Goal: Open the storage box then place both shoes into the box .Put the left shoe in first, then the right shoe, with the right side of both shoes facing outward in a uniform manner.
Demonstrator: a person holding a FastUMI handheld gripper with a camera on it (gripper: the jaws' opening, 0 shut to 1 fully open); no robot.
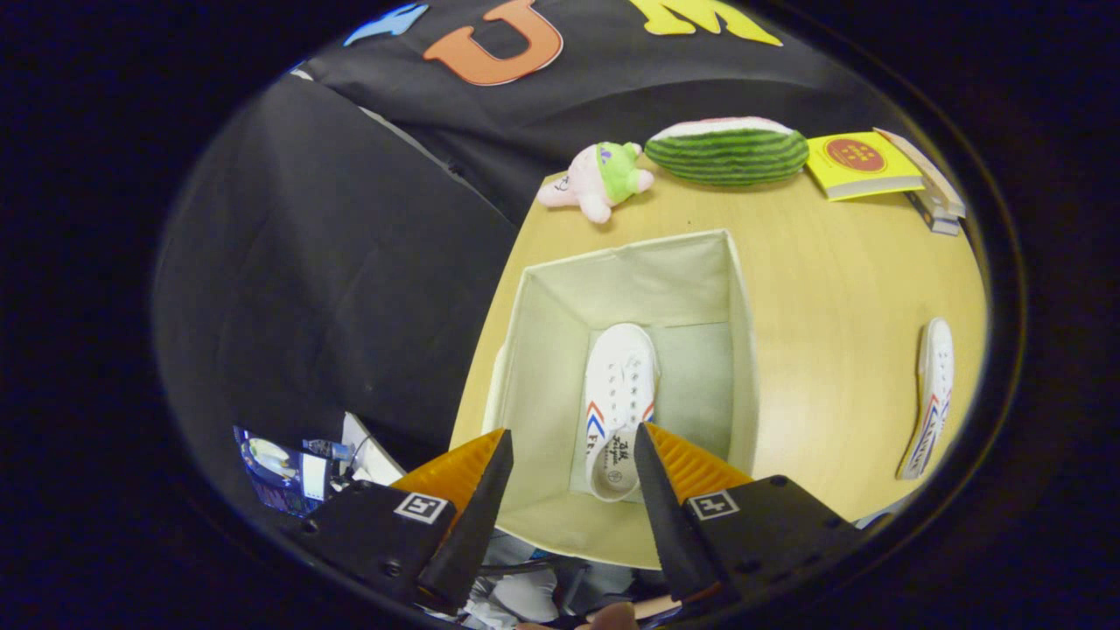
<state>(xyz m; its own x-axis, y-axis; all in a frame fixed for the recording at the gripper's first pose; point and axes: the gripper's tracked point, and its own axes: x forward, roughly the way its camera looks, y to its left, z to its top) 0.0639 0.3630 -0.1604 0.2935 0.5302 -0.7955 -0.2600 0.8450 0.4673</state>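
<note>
With my tool (573, 455) open and empty above the storage box (739, 350), one shoe (619, 394) lies inside while the other shoe (929, 398), at the frame's right on the desk (840, 289), looks light and soft-sided, so I'd pinch its collar.
</note>
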